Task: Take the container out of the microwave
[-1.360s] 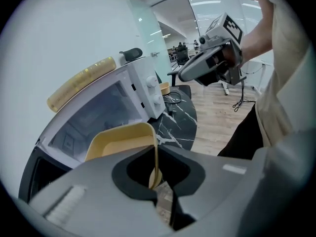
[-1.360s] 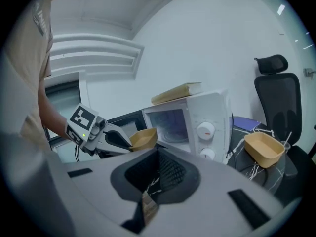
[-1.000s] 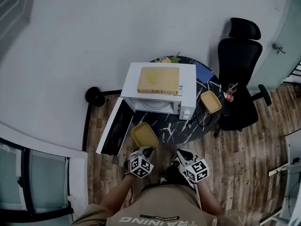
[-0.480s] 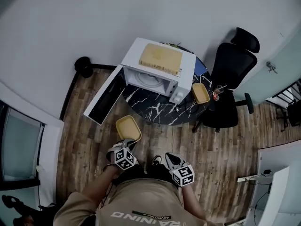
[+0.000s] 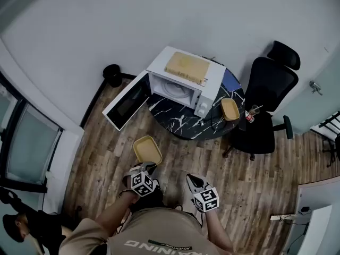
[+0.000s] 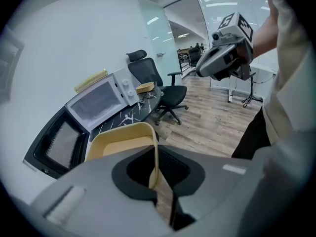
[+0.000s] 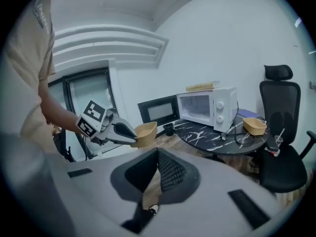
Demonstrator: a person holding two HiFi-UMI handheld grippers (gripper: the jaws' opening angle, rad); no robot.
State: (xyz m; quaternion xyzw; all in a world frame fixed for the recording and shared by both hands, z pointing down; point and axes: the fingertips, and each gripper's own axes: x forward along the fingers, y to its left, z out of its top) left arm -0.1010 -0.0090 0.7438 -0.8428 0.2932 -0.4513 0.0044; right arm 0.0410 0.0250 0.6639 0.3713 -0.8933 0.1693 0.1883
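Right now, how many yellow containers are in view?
2. One container is clamped by its wall in the left gripper, out over the floor. The other sits on the table beside the microwave. None shows inside the microwave.

The microwave (image 5: 175,89) is parked on the table (image 5: 180,122), toward the back, with its door (image 5: 126,101) swung out to the left, past the table edge. A flat board (image 5: 187,68) is laid on top of it. A second container (image 5: 230,109) is set on the table just right of the microwave, on the side where the office chair (image 5: 268,92) is pushed up. The container (image 5: 147,150) is held out over the floor (image 5: 106,153), in front of the table and well apart from the microwave, its near wall caught in the left tongs (image 5: 148,167). The right tongs (image 5: 193,179) are held just to the right of those, with nothing between them.
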